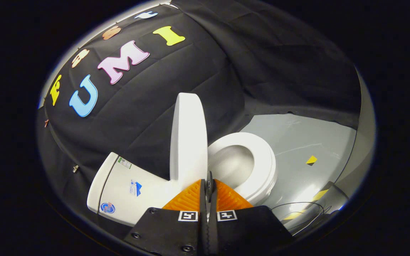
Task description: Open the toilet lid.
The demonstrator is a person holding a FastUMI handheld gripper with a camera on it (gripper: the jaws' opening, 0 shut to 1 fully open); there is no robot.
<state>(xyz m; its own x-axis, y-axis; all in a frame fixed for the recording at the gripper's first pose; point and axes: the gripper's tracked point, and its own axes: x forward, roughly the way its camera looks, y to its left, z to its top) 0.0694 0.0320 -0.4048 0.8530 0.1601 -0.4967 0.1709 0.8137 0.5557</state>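
The lid (188, 138) stands upright just ahead of the gripper (209, 185), whose fingers are clenched together on nothing.

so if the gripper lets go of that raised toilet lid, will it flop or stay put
The lid looks like stiff moulded plastic, so it likely won't bend. It stands near upright beside the tank, so it may rest there, or drop shut if nudged. Its smooth gloss could be slippery; the gripper is closed at its edge.
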